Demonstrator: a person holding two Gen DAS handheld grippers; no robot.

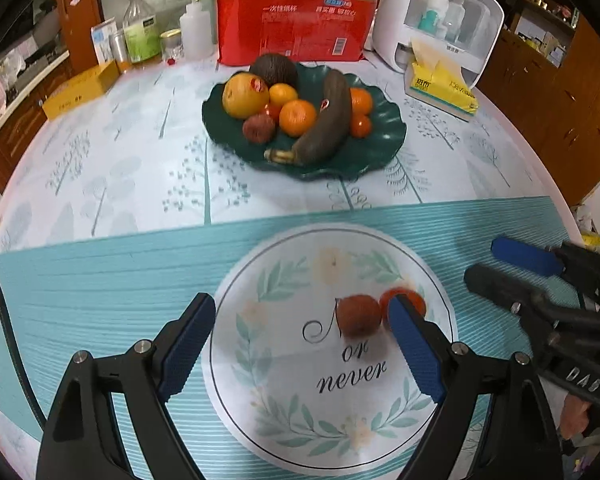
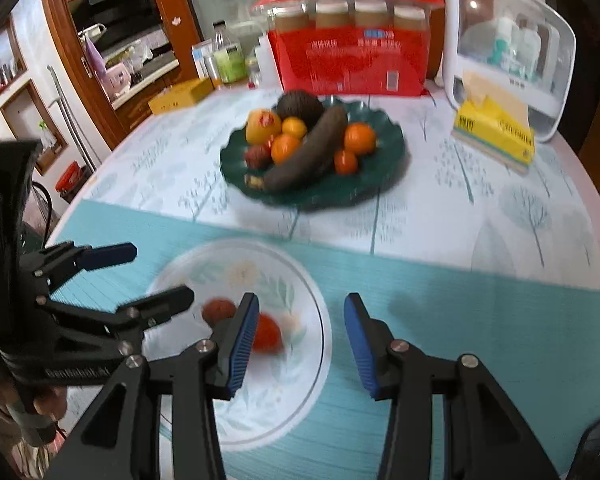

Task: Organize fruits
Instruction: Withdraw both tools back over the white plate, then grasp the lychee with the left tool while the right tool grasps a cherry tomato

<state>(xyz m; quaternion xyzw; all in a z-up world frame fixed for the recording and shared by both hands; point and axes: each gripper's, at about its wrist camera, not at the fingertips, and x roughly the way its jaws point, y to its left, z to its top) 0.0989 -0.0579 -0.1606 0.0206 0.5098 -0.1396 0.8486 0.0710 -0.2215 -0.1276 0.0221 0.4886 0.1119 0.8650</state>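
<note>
- Kitchen shelving and wooden cabinets ring a round table (image 1: 100, 184) spread with a pale tree-print cloth, and a teal striped placemat (image 1: 100, 280) lies along its near edge.
- Left gripper (image 1: 300, 340), black with blue ribbed pads, stands wide open and angled down over the white round plate (image 1: 440, 308) with the leaf wreath and lettering; nothing is between its pads.
- Right gripper (image 2: 300, 344), of the same make, has its jaws parted to a moderate gap with nothing in it, hanging over the plate's right rim and the placemat.
- On the plate lie two small fruits touching each other: a brownish-red round fruit (image 1: 358, 314), perhaps a lychee, and a small red-orange fruit (image 1: 410, 300), likely a tomato. The left gripper's right pad partly hides the second in the left wrist view.
- Beyond the placemat sits a dark green wavy-rimmed fruit dish (image 1: 380, 160) with a blackened banana (image 1: 324, 120), a dark avocado (image 1: 274, 70), a large yellow fruit (image 1: 244, 96), several oranges (image 1: 298, 118) and more small red fruits.
- Behind it stand a red pack of paper cups (image 1: 296, 28), a yellow tissue box (image 1: 440, 88) and a white storage cabinet (image 1: 440, 12).
- Judged step: small red fruits are being sorted onto the plate, and both grippers are empty between picks.
- Next move probably calls for reaching to the dish for another small fruit, closing gently on it without nudging the banana or oranges.
</note>
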